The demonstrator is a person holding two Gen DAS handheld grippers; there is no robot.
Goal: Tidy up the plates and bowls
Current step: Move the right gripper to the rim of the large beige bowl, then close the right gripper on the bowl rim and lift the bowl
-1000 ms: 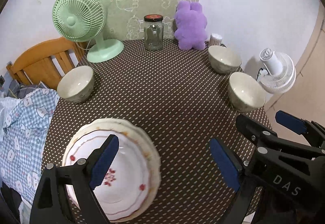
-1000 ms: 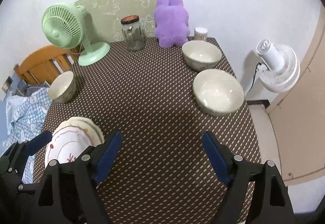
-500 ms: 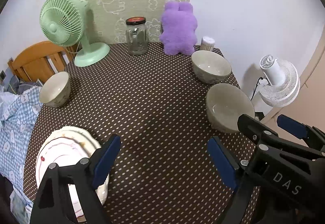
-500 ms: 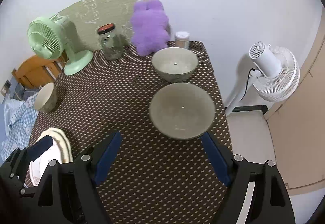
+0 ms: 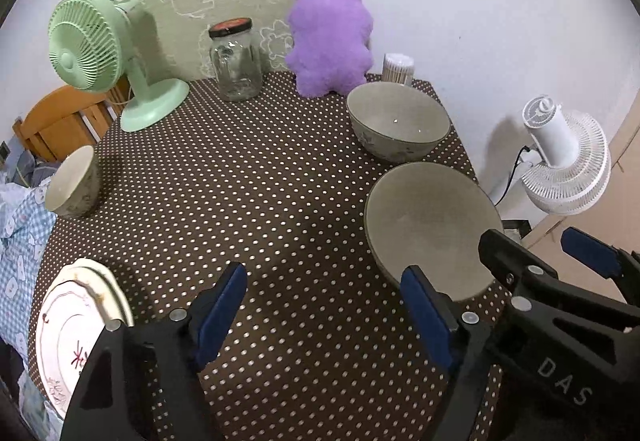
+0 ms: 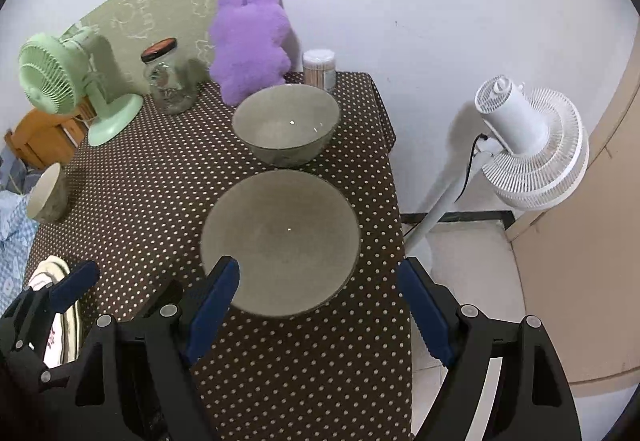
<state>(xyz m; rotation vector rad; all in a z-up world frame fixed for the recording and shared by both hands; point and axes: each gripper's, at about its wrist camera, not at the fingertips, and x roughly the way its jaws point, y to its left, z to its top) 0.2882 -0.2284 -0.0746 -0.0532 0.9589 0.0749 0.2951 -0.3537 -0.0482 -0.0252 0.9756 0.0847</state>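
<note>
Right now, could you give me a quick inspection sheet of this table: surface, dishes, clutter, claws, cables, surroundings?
Surface: brown tablecloth with white dots, laid flat.
Job's things: two large grey-green ceramic bowls, nearest bowl, farther bowl; small cream bowl at the left edge; stack of white floral plates at the near left corner.
Clutter: mint-green desk fan, glass jar with dark lid, purple plush toy, toothpick tub.
Claws: left claw open, just been closing, nothing between; right claw open, poised over the nearest bowl.
Cables: black cord on white floor fan.
Surroundings: white wall, wooden chair.
</note>
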